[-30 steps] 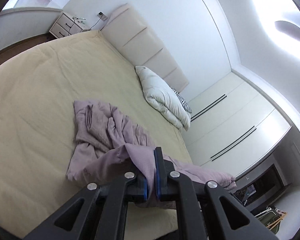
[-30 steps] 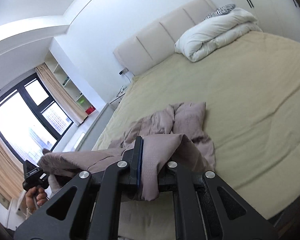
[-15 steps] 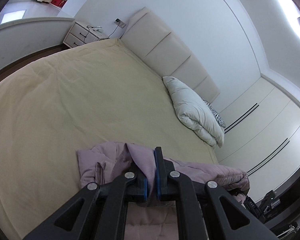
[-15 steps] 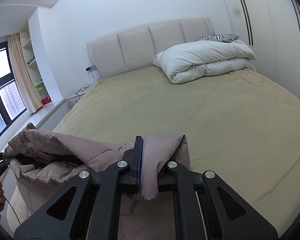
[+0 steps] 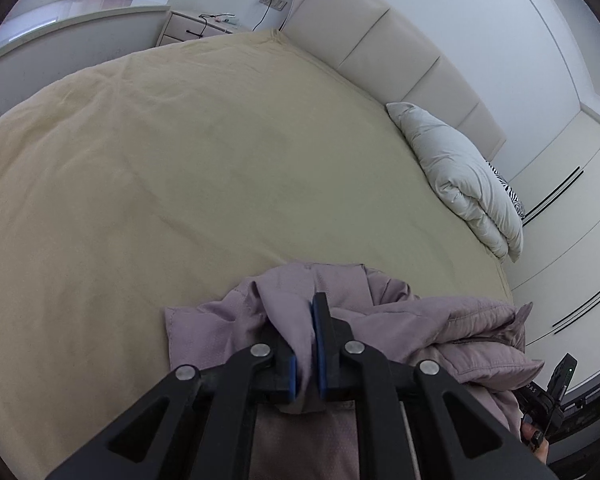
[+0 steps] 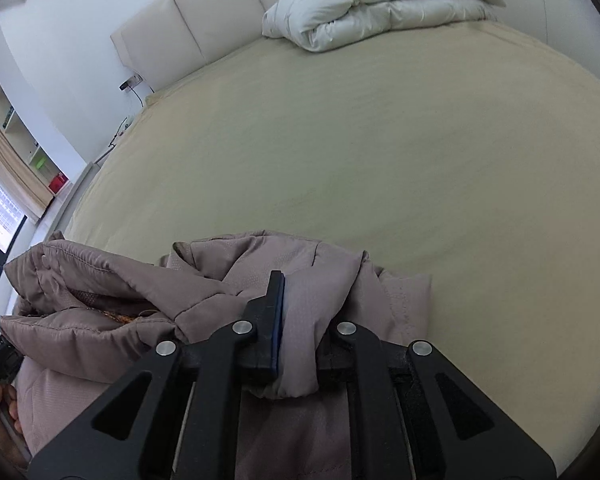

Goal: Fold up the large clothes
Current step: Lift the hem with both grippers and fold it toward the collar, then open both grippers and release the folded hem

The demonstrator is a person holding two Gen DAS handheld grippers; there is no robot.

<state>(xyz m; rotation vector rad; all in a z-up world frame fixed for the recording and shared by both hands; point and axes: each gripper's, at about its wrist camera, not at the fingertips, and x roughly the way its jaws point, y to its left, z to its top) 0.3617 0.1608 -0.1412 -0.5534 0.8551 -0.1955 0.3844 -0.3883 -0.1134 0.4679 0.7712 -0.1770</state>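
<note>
**Both claws clamped on a mauve padded jacket at the foot of the bed**

Nearest in the left wrist view, the left claw point(image 5: 305, 354) is closed down tight on a pinch of the jacket point(image 5: 384, 316), a fold of mauve fabric squeezed between its blue pads. In the right wrist view the right claw point(image 6: 296, 320) likewise has its fingers pressed onto a thicker fold of the same jacket point(image 6: 112, 280); the far finger is buried under cloth. The garment is bunched between the two claws, with part of it lying on the near edge of the bed point(image 5: 180, 168) and the rest hanging below the claws. Beyond it stretches the beige bedspread. Farther back a folded white duvet point(image 6: 380, 0) rests against the cream padded headboard point(image 5: 380, 48), a zebra-print pillow point(image 5: 510, 192) just behind it. A bedside table point(image 5: 196, 28) stands at the far corner.
</note>
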